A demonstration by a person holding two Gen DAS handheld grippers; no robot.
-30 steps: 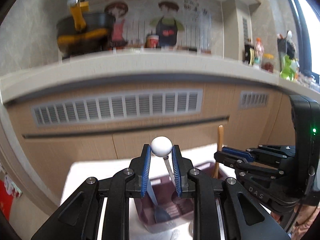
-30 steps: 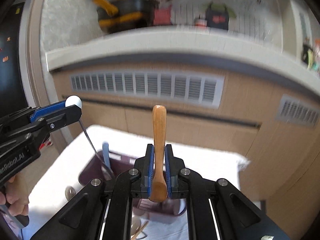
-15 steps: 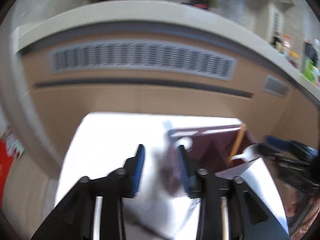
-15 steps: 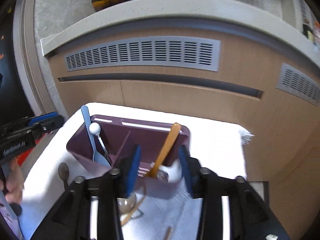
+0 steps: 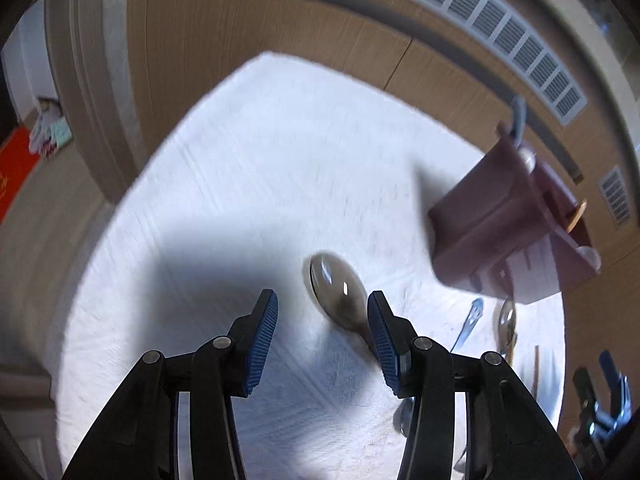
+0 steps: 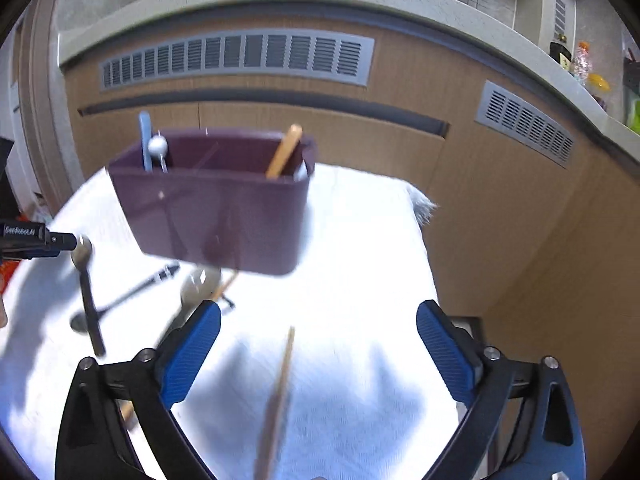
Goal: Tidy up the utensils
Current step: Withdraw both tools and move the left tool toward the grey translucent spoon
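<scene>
The maroon caddy [image 6: 216,216] stands on the white-clothed bench [image 6: 360,248]; its left compartment holds a blue utensil [image 6: 144,136] and a white ball-topped one [image 6: 157,145], its right end a wooden handle [image 6: 284,156]; the left gripper [image 5: 322,330] has its jaws apart and opening, a metal spoon [image 5: 336,290] lying on the cloth between them, nearer the right pad; the right gripper [image 6: 318,344] opens wide, nothing gripped, a blurred wooden stick [image 6: 280,392] lying between its jaws; more spoons lie before the caddy.
</scene>
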